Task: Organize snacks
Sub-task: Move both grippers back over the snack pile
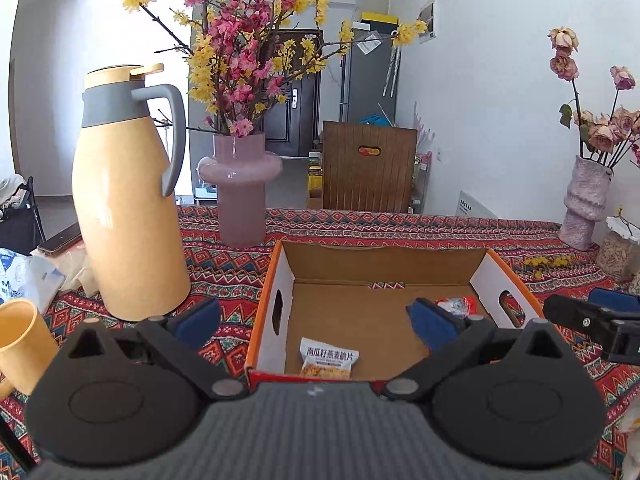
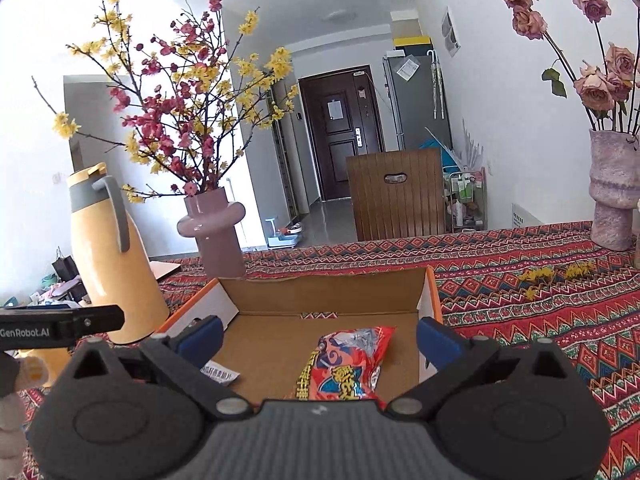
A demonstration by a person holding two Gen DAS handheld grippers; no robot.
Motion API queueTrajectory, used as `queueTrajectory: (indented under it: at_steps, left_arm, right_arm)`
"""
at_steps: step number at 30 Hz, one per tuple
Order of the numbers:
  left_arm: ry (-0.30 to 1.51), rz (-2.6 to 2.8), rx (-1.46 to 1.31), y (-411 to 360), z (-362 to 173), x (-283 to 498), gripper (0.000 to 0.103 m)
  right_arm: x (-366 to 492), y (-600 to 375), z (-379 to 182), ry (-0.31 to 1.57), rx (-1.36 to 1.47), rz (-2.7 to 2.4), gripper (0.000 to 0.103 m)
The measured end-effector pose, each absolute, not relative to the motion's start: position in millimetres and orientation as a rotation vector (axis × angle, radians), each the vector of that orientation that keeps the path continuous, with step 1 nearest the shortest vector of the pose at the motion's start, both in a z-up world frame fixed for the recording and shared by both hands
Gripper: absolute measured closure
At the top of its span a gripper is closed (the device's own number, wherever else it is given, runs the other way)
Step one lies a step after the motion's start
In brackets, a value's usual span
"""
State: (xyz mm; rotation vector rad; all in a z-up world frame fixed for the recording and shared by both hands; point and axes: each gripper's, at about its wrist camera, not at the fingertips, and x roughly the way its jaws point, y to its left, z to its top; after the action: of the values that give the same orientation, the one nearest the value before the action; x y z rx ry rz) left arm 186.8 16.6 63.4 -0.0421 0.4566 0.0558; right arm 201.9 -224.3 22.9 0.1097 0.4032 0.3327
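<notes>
Two snack packets in the open cardboard box (image 1: 380,264), both grippers spread wide and holding nothing.

From left we see a glossy yellow thermos jug (image 1: 128,216), a smooth pink vase (image 1: 240,192), then the box on the patterned red cloth (image 1: 440,224). Our left gripper (image 1: 316,316) hangs over a small white-and-orange packet (image 1: 328,358); our right gripper (image 2: 318,338) over a crinkly red packet (image 2: 346,360).
</notes>
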Motion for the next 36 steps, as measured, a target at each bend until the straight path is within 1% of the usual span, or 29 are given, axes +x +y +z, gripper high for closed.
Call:
queueTrajectory:
  at_steps: [10, 22, 27, 36]
  left_arm:
    - [0.491, 0.043, -0.072, 30.1, 43.0, 122.3, 0.0]
    - [0.523, 0.016, -0.09, 40.5, -2.7, 57.4, 0.0]
    - [0.54, 0.005, -0.073, 38.0, -16.6, 41.7, 0.0]
    - [0.528, -0.008, -0.078, 37.3, -13.1, 33.9, 0.0]
  right_arm:
    - [129.4, -224.3, 4.9, 0.434, 0.096, 0.345, 0.0]
    - [63.8, -228.1, -36.1, 0.501, 0.057, 0.323, 0.0]
    - [47.0, -224.0, -44.3, 0.513, 0.025, 0.328, 0.0]
    - [42.7, -200.6, -49.2, 0.51, -0.1, 0.33, 0.0]
